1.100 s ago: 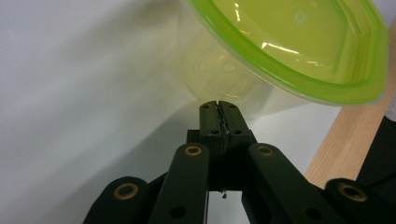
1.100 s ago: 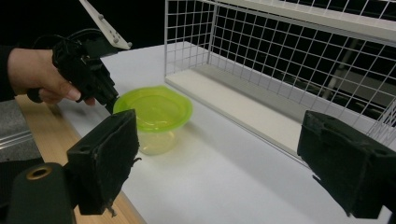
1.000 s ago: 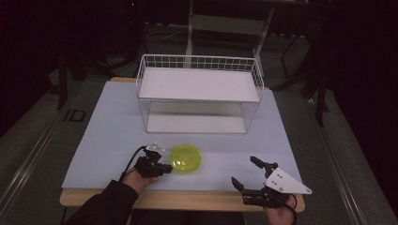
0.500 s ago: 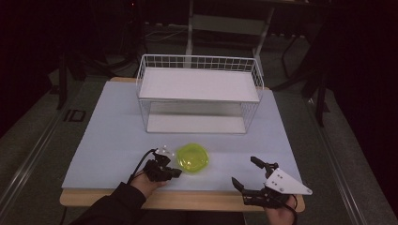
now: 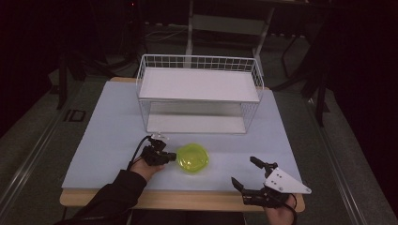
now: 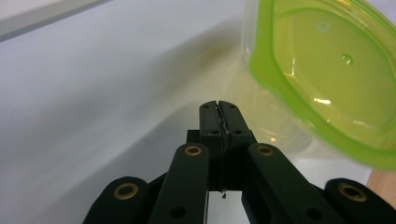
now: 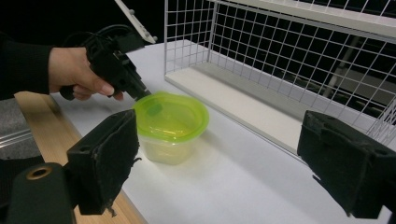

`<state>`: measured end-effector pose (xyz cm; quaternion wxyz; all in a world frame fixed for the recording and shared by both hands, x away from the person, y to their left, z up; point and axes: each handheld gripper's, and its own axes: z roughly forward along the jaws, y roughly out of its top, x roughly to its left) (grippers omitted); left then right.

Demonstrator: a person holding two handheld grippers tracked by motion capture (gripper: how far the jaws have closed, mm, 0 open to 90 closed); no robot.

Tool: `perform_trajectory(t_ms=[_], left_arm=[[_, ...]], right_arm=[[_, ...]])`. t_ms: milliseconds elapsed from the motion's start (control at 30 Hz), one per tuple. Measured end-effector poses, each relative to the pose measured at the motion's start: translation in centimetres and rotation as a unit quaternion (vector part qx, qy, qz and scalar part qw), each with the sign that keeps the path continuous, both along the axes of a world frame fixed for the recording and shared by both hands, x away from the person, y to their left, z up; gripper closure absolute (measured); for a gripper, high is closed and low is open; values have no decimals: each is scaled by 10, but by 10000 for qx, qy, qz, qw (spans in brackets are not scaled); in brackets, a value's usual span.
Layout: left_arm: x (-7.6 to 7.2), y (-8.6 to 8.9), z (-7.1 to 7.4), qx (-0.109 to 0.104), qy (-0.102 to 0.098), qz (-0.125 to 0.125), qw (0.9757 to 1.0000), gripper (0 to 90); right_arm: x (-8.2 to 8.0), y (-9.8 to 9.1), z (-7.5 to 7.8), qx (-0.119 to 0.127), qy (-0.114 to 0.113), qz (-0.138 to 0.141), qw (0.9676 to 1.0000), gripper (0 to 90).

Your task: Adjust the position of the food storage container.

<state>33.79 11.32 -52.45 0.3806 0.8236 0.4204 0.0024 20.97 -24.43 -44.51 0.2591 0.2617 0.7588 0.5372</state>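
A clear tub with a lime-green lid (image 5: 192,158) stands on the white table cover, near the front. My left gripper (image 5: 173,156) lies just left of it, jaws shut with nothing between them. In the left gripper view the shut tips (image 6: 219,111) point at the tub's side, under the lid's rim (image 6: 327,84). In the right gripper view the left gripper (image 7: 140,91) rests its tip at the lid's edge (image 7: 170,119). My right gripper (image 5: 245,173) sits at the front right, open, apart from the tub. Its wide-set pads (image 7: 109,158) hold nothing.
A white wire rack (image 5: 197,93) with a flat top shelf and a lower board (image 7: 243,107) stands behind the tub at mid-table. The table's wooden front edge (image 5: 187,199) runs close under both hands. Dark floor surrounds the table.
My left gripper has moved right and a little farther up the table, staying at the tub's left side. The tub has shifted slightly right. The right gripper has not moved.
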Motion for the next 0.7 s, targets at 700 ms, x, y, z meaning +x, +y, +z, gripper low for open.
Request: perform_trajectory(t_ms=[700], left_arm=[[-32,-67,-6,-85,315,-813,9962,900]], right_arm=[[0,-2,1,24,-15,-5,10000,124]])
